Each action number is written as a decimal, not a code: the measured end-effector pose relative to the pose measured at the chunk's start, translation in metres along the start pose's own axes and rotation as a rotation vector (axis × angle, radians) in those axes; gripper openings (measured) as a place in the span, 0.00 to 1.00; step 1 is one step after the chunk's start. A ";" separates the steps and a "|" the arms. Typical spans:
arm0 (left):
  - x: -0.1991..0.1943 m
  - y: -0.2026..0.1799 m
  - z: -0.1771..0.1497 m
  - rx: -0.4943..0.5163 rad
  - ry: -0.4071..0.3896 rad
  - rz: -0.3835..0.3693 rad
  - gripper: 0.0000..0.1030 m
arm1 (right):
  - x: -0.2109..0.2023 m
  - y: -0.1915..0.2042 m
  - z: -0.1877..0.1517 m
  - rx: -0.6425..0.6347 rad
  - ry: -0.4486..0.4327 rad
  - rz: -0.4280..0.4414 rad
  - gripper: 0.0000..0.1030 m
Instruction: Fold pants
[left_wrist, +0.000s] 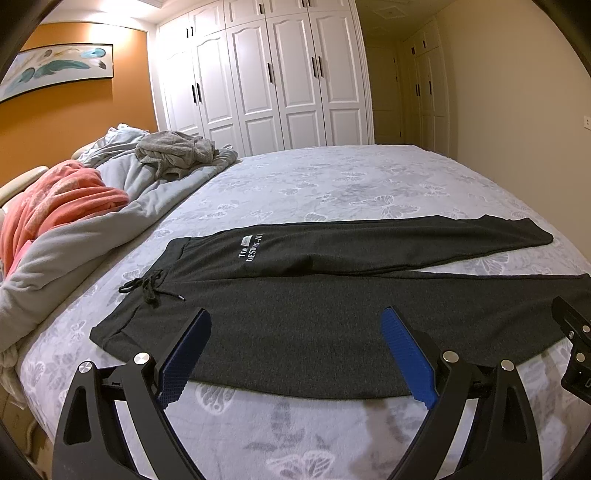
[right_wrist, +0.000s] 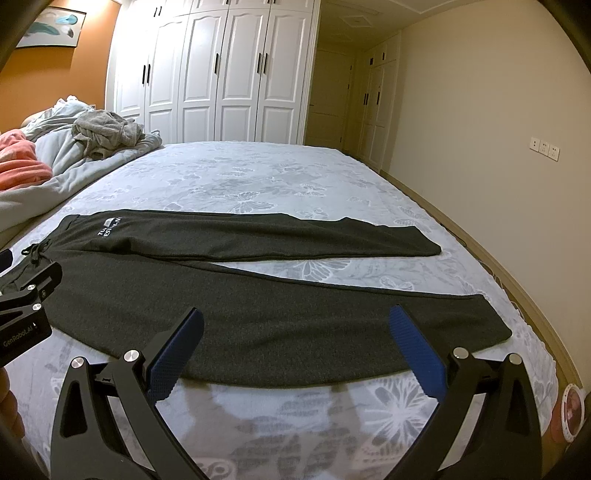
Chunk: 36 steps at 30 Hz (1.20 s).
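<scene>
Dark grey pants (left_wrist: 295, 317) lie flat on the bed, waistband and drawstring (left_wrist: 147, 288) at the left, both legs stretched to the right and spread in a narrow V. White lettering (left_wrist: 251, 251) marks the far hip. My left gripper (left_wrist: 295, 314) hovers open over the near thigh, blue pads wide apart with nothing between them. The same pants (right_wrist: 258, 317) fill the right wrist view, where my right gripper (right_wrist: 295, 314) stands open above the near leg, short of its cuff (right_wrist: 495, 325). The left gripper's black body (right_wrist: 26, 306) shows at that view's left edge.
The bed (left_wrist: 332, 184) has a pale butterfly-print sheet. Piled at the head are a grey blanket (left_wrist: 92, 236), an orange blanket (left_wrist: 62, 203) and a crumpled grey garment (left_wrist: 173, 151). White wardrobes (left_wrist: 266, 74) stand behind. A wooden bed edge (right_wrist: 535, 302) runs along the right.
</scene>
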<state>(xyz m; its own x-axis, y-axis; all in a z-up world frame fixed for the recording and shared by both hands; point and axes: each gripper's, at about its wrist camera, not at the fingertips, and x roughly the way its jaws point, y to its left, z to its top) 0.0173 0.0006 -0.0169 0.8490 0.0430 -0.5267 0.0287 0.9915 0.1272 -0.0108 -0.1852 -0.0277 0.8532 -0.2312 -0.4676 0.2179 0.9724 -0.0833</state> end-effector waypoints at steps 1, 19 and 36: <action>0.000 0.000 0.000 0.000 0.001 -0.001 0.89 | 0.000 0.000 0.000 0.000 0.000 0.001 0.95; 0.001 0.001 -0.001 -0.002 0.002 -0.003 0.89 | 0.000 0.002 -0.001 -0.002 0.001 -0.002 0.95; 0.001 0.003 -0.001 -0.002 0.001 -0.002 0.89 | 0.000 0.003 -0.001 -0.002 0.003 -0.002 0.95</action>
<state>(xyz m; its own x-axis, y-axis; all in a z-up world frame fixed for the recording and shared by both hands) 0.0173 0.0034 -0.0180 0.8486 0.0407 -0.5275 0.0299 0.9918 0.1246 -0.0108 -0.1821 -0.0286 0.8515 -0.2331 -0.4697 0.2185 0.9720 -0.0862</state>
